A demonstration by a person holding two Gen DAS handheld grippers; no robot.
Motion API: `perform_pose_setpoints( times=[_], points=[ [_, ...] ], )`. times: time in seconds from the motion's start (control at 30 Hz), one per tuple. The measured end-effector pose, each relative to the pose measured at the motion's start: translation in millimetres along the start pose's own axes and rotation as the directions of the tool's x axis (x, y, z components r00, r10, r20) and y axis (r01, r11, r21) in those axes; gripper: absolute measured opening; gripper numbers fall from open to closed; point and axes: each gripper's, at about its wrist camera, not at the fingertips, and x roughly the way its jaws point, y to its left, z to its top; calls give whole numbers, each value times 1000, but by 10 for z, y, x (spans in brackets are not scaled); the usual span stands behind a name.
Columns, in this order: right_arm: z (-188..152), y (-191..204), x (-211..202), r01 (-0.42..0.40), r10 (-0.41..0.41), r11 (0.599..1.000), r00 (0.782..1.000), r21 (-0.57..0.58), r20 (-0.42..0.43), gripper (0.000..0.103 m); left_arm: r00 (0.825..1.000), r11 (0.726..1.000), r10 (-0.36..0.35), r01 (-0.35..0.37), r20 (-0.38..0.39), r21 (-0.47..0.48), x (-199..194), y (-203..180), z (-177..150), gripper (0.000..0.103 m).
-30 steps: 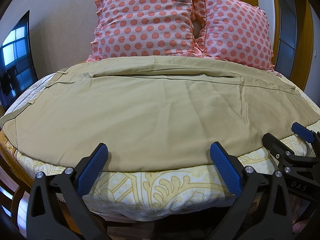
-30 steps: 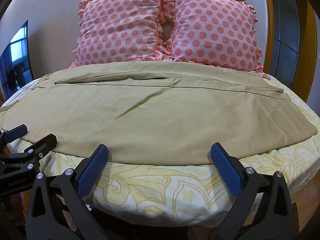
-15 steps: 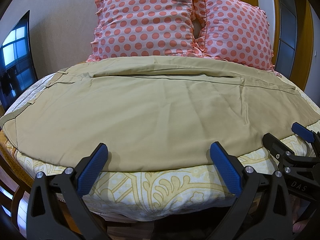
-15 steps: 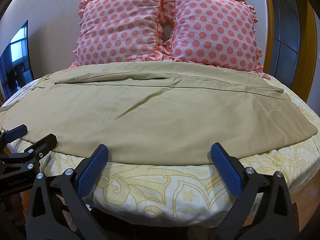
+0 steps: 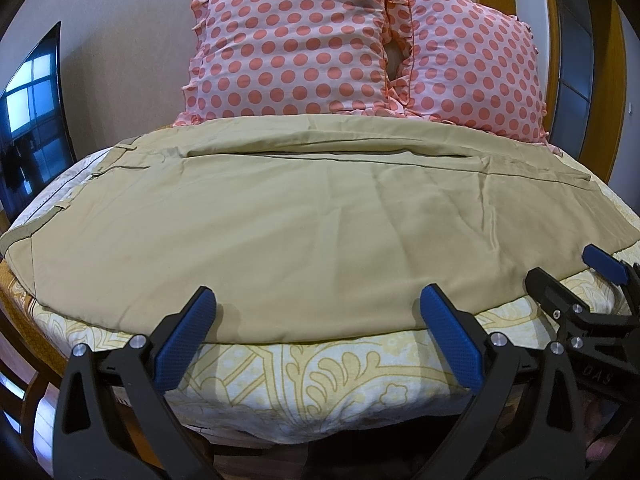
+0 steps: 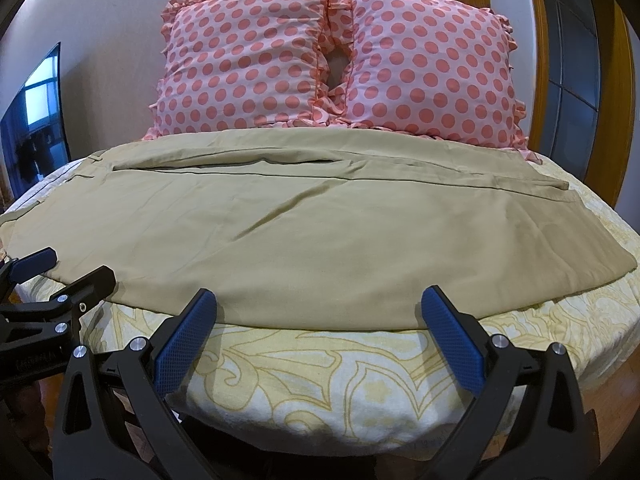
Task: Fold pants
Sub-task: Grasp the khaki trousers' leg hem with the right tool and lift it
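Observation:
Tan pants (image 5: 304,224) lie spread flat across the bed, waistband at the left, leg ends at the right; they also show in the right wrist view (image 6: 312,232). My left gripper (image 5: 318,312) is open and empty, just short of the pants' near edge, left of middle. My right gripper (image 6: 320,312) is open and empty at the near edge further right. The right gripper also shows in the left wrist view (image 5: 568,268), and the left gripper shows in the right wrist view (image 6: 68,268).
The bed has a yellow-patterned sheet (image 5: 320,376) with a rounded front edge. Two pink polka-dot pillows (image 5: 288,44) (image 6: 432,64) stand against the wall behind the pants. A dark screen (image 5: 32,120) is at the left, a wooden door frame (image 6: 624,88) at the right.

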Motion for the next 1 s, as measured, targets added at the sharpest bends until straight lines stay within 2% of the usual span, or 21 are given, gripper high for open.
perform_pose_setpoints(
  times=[0.07, 0.13, 0.2, 0.23, 0.3, 0.37, 0.4, 0.47, 0.5, 0.57, 0.63, 0.67, 0.73, 0.77, 0.8, 0.9, 0.93, 0.97, 1.0],
  points=[
    [164, -124, 14, -44, 45, 999, 999, 19, -31, 102, 1000, 1000, -1, 1, -13, -3, 10, 8, 17, 101],
    [403, -318, -21, -47, 47, 998, 999, 46, 2, 102, 1000, 1000, 6, -6, 4, -1, -29, 18, 75, 101],
    [773, -613, -8, 7, -9, 998, 999, 60, 46, 102, 999, 1000, 28, -28, 43, 4, -50, 20, 180, 101],
    [877, -705, 17, 26, -30, 997, 998, 69, 53, 102, 997, 999, 43, -43, 60, 8, -52, 21, 257, 101],
    [1300, -1127, 254, 103, -109, 987, 993, 127, 45, 102, 994, 998, 66, -66, 82, 5, -19, 3, 423, 101],
    [1561, -1465, 540, 169, -173, 968, 985, 185, 2, 102, 992, 997, 80, -80, 102, 0, 15, -4, 570, 101],
    [1733, -1724, 791, 215, -211, 947, 977, 236, -45, 102, 990, 996, 87, -87, 112, -1, 44, -12, 646, 101],
    [1914, -2086, 1171, 265, -238, 912, 964, 314, -123, 101, 988, 995, 100, -101, 120, 3, 100, -34, 750, 101],
    [1983, -2258, 1375, 297, -252, 886, 953, 355, -168, 98, 988, 995, 101, -102, 121, 4, 118, -35, 787, 101],
    [2095, -2651, 1877, 357, -256, 821, 928, 445, -272, 74, 988, 996, 90, -91, 123, 2, 161, -30, 852, 101],
    [2115, -2944, 2211, 401, -249, 759, 907, 513, -341, 72, 989, 996, 83, -84, 121, 4, 213, -27, 889, 101],
    [2117, -3042, 2334, 427, -254, 732, 894, 531, -369, 68, 990, 997, 82, -83, 117, 4, 246, -22, 906, 101],
    [2122, -3238, 2562, 464, -260, 669, 878, 580, -403, 67, 991, 997, 79, -80, 108, 2, 304, -9, 917, 101],
    [2130, -3286, 2634, 474, -263, 655, 873, 588, -411, 67, 992, 997, 74, -75, 103, 0, 335, 3, 924, 101],
    [2142, -3336, 2699, 489, -273, 648, 865, 584, -422, 67, 993, 997, 71, -72, 96, 0, 370, 10, 923, 101],
    [2177, -3296, 2908, 581, -374, 669, 803, 465, -465, 65, 994, 997, 70, -71, 80, 6, 445, 17, 914, 101],
    [2170, -3256, 2951, 606, -411, 679, 782, 415, -468, 59, 995, 997, 70, -71, 77, 6, 459, 20, 909, 101],
    [2153, -3235, 2951, 609, -427, 685, 780, 400, -457, 46, 995, 998, 69, -69, 72, 4, 472, 30, 905, 101],
    [2119, -3236, 2922, 590, -421, 695, 797, 411, -433, 38, 995, 998, 66, -66, 70, 0, 473, 37, 903, 101]
  ],
)
